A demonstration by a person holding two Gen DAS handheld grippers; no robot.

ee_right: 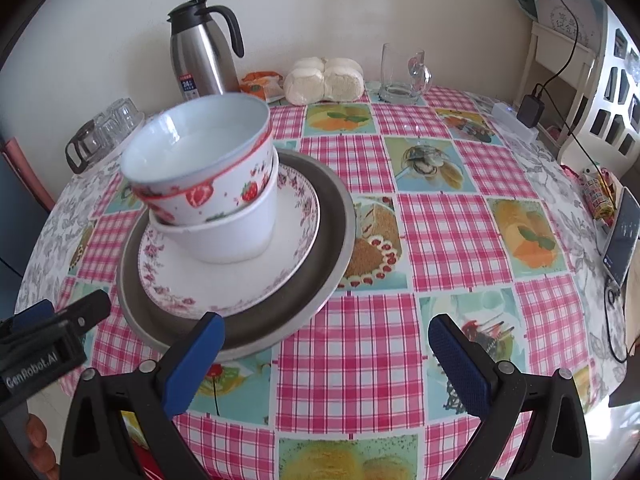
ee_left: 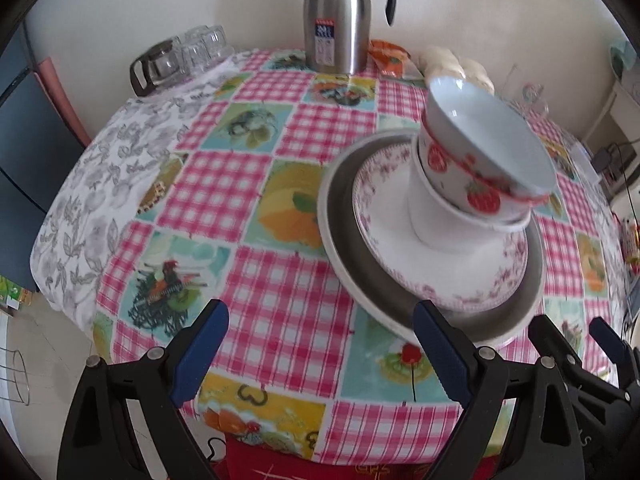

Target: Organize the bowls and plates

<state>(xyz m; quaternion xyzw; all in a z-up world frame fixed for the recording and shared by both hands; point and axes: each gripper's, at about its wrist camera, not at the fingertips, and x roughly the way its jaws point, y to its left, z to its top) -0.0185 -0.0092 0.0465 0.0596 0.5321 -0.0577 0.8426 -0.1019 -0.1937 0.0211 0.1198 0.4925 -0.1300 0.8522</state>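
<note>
A stack stands on the checked tablecloth: a grey metal plate at the bottom, a floral-rimmed white plate on it, then a plain white bowl, and a strawberry-patterned bowl nested on top, tilted. My left gripper is open near the table's front edge, left of the stack, with nothing between its fingers. My right gripper is open too, in front and to the right of the stack, empty. The right gripper also shows in the left wrist view.
A steel thermos jug stands at the back by the wall. Upturned glasses and a glass pot sit at the back left. White buns, an orange packet, a glass mug and a phone lie around.
</note>
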